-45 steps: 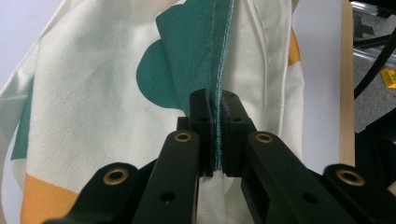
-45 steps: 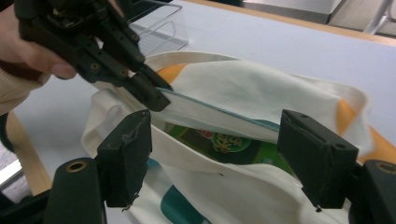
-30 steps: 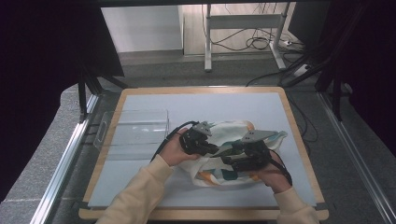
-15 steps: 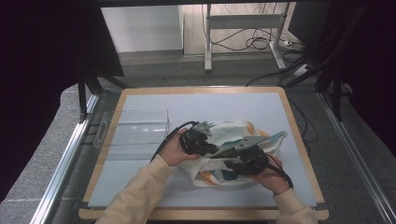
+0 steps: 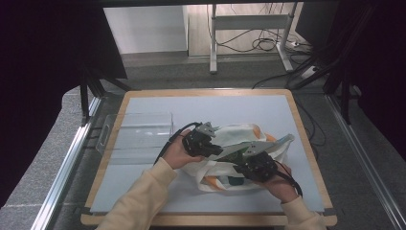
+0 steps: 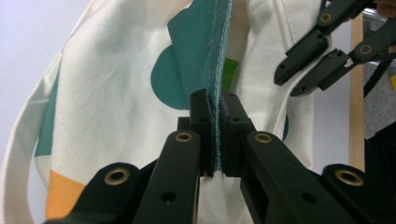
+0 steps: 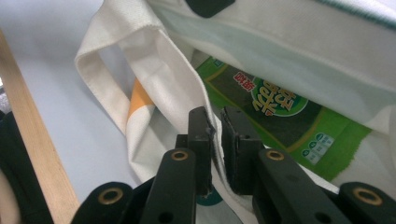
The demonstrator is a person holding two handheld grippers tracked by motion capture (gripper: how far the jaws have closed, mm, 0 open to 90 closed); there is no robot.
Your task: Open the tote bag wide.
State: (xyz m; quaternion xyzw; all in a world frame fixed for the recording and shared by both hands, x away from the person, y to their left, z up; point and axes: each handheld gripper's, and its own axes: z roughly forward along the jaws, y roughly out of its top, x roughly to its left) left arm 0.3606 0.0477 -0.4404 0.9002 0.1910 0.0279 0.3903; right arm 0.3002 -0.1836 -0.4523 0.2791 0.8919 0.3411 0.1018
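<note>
A pale blue-grey mat (image 5: pixel 143 179) covered a table (image 5: pixel 306 139) with a wooden rim, which stood on a grey floor (image 5: pixel 364 172). Beyond it, toward 12 o'clock, were the legs of a metal stand (image 5: pixel 213 45) and loose cables (image 5: pixel 268 45). A clear plastic tray (image 5: pixel 136 136) sat at the mat's 9 o'clock side, overhanging the wooden edge there. The mat lay bare toward 12 o'clock and along the 6 o'clock edge.

A cream tote bag (image 5: pixel 239 158) with teal and orange patches lay just right of the mat's middle, near the 3 o'clock rim, its long axis running from 9 to 3 o'clock. Which way its mouth faced could not be told from above.

The left gripper (image 5: pixel 203 143) sat at the bag's 9 o'clock end, its 2 jaws pressed together on the bag's teal hem (image 6: pixel 217 84). The right gripper (image 5: pixel 258 165) was at the bag's 5 o'clock side, its jaws pinching a cream edge of the cloth (image 7: pixel 187 88). In the right gripper view, the opening showed a green printed packet (image 7: pixel 285 116) inside the bag.
</note>
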